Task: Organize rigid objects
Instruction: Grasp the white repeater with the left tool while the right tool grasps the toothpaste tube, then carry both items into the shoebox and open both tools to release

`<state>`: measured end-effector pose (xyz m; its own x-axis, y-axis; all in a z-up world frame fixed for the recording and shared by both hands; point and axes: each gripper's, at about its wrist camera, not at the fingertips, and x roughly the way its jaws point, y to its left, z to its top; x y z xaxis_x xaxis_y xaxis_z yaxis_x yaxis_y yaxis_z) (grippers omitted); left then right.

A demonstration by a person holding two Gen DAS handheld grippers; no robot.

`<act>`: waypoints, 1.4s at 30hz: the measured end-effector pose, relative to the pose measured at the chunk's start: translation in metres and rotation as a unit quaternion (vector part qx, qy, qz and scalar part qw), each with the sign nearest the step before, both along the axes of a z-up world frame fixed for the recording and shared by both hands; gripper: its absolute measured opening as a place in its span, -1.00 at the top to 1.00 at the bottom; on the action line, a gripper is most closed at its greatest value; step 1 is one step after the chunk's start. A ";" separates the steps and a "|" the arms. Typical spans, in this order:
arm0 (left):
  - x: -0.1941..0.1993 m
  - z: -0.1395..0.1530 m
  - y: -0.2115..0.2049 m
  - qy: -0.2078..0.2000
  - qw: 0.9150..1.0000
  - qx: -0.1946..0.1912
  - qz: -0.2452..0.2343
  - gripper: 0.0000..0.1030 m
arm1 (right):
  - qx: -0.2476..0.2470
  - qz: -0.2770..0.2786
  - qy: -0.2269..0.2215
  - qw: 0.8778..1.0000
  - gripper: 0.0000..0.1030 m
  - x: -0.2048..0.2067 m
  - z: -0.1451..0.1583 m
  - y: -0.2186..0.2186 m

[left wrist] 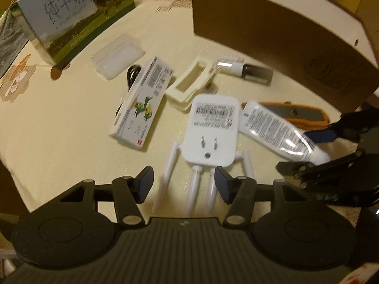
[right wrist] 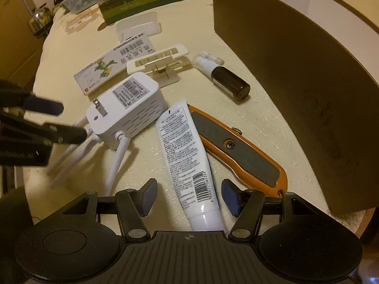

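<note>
While half-open, right gripper (right wrist: 189, 195) straddles tube (right wrist: 182, 151), pads not touching.

Warm, dim indoor light over a cream tablecloth (left wrist: 59, 123).
Brown cabinet doors (right wrist: 14, 23) at far left; glass jar (right wrist: 39, 19) beside them; cartoon print (left wrist: 16, 80) on cloth edge.

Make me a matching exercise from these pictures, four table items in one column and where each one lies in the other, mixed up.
Things:
1. white tube
2. orange utility knife
3. spray bottle
4. white plug-in router

Places:
A. alone, nearest the cardboard box wall
B. between the right gripper fingers
C. partly under the tube
D. ahead of the left gripper, antennas toward it

Pairs: 1-B, 2-C, 3-A, 4-D
</note>
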<state>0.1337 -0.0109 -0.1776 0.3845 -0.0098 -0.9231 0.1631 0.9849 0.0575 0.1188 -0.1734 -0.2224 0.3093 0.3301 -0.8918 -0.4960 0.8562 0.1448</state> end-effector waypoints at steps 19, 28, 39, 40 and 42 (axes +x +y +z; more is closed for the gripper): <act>0.046 -0.029 -0.020 0.022 0.998 -0.020 -0.050 -0.13 | 0.018 -0.042 -0.004 0.999 0.28 0.004 0.001 -0.011; 0.044 -0.036 -0.030 0.019 0.998 0.005 -0.059 -0.08 | -0.006 -0.016 -0.022 1.000 0.29 0.001 0.001 -0.001; 0.031 -0.021 -0.020 0.011 0.999 0.007 -0.039 -0.01 | 0.061 -0.055 0.006 0.997 0.48 -0.004 0.024 -0.018; 0.030 -0.018 -0.020 0.007 0.999 0.007 -0.040 0.00 | 0.068 -0.062 0.007 0.996 0.48 -0.005 0.029 -0.021; 0.029 -0.012 -0.020 0.000 0.999 0.005 -0.040 0.00 | 0.078 -0.076 0.006 0.994 0.48 -0.005 0.037 -0.027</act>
<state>0.1624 -0.0313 -0.1894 0.3829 -0.0322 -0.9232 0.2416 0.9681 0.0664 0.1139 -0.2005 -0.1850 0.3553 0.4159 -0.8371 -0.3607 0.8872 0.2877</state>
